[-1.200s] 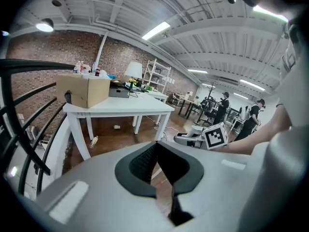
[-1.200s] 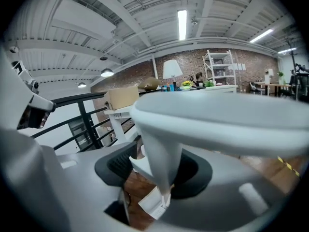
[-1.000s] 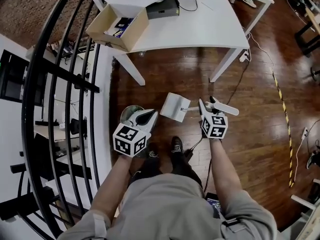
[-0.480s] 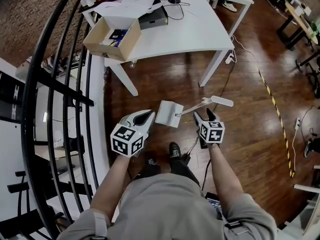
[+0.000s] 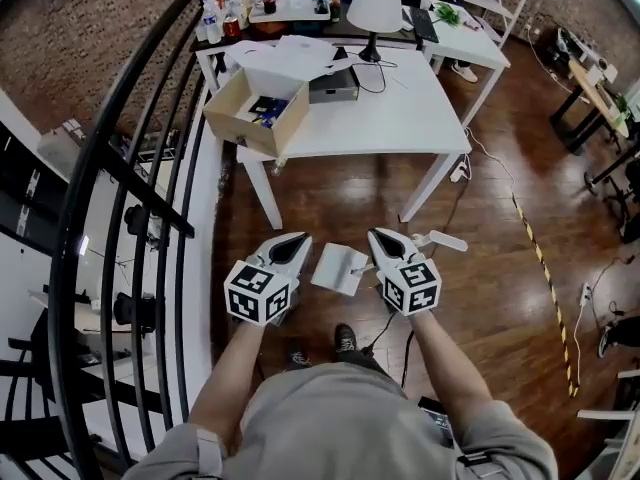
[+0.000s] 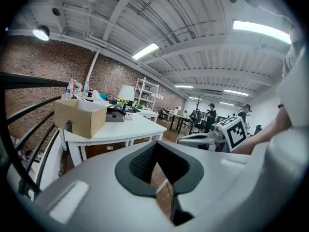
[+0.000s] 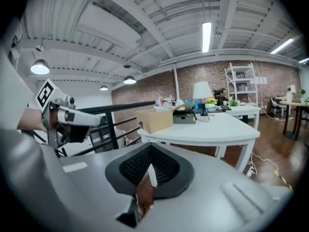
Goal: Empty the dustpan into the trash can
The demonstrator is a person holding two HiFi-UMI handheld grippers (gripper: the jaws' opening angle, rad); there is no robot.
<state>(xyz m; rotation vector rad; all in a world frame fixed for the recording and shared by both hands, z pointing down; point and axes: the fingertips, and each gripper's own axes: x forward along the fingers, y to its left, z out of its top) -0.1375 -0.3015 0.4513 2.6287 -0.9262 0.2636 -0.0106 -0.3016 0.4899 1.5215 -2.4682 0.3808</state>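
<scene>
Both grippers have risen, and the right gripper [image 5: 378,238] has let go of the dustpan [image 5: 338,268], which lies on the wooden floor [image 5: 490,298] between them, handle pointing right. That gripper's jaws have just closed together on nothing; the left gripper [image 5: 298,241] is likewise pinched together, empty

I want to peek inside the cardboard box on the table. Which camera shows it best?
The head view: it looks down into the open cardboard box and shows things inside. The left gripper view shows only its outer sides; the right gripper view shows it small, from the side.
</scene>
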